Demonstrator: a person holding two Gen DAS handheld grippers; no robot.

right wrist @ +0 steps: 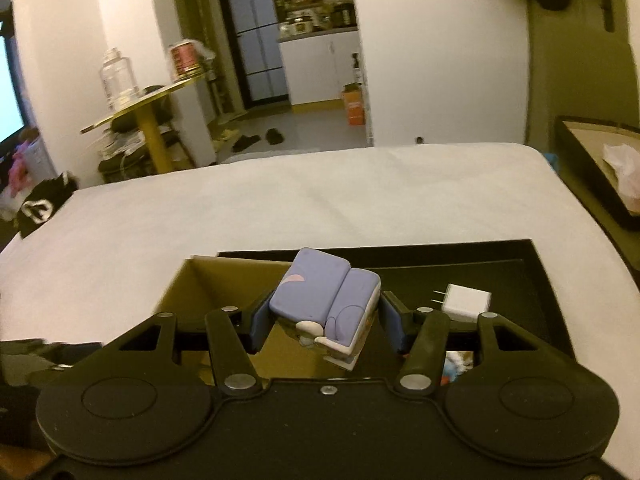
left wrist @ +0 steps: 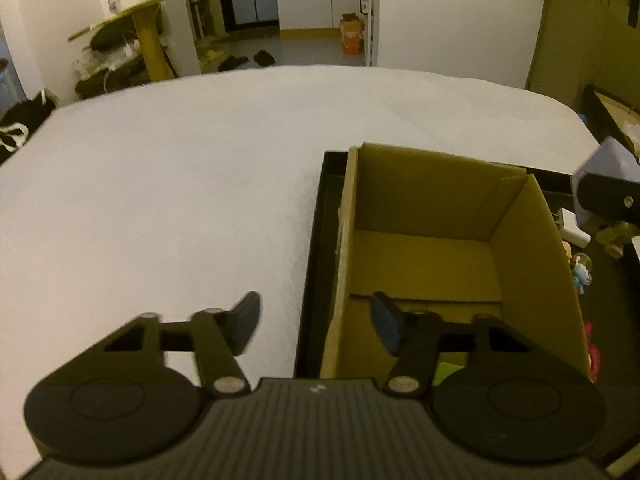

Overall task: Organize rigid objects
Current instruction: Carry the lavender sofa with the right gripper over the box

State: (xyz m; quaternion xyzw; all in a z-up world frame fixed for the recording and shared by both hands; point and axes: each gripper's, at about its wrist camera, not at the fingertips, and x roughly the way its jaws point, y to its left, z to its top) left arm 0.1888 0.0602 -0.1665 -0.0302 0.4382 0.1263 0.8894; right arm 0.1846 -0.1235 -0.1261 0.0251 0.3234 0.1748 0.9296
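My right gripper [right wrist: 326, 322] is shut on a purple and white toy figure [right wrist: 320, 300] and holds it in the air above the right edge of an open cardboard box [right wrist: 208, 280]. The box [left wrist: 420, 248] stands in a black tray [left wrist: 316, 248] on the white bed, and its visible floor is bare. My left gripper [left wrist: 316, 320] is open and empty, hovering over the box's left wall and the tray's left rim. The purple toy [left wrist: 608, 160] and the right gripper's finger show at the right edge of the left wrist view.
A white plug adapter [right wrist: 466, 302] lies in the black tray [right wrist: 536, 292] right of the box. Small colourful toys [left wrist: 580, 272] lie in the tray beside the box. Another black tray with a white bag [right wrist: 600, 168] stands off the bed at the right. The white bed sheet [left wrist: 160, 200] spreads left and ahead.
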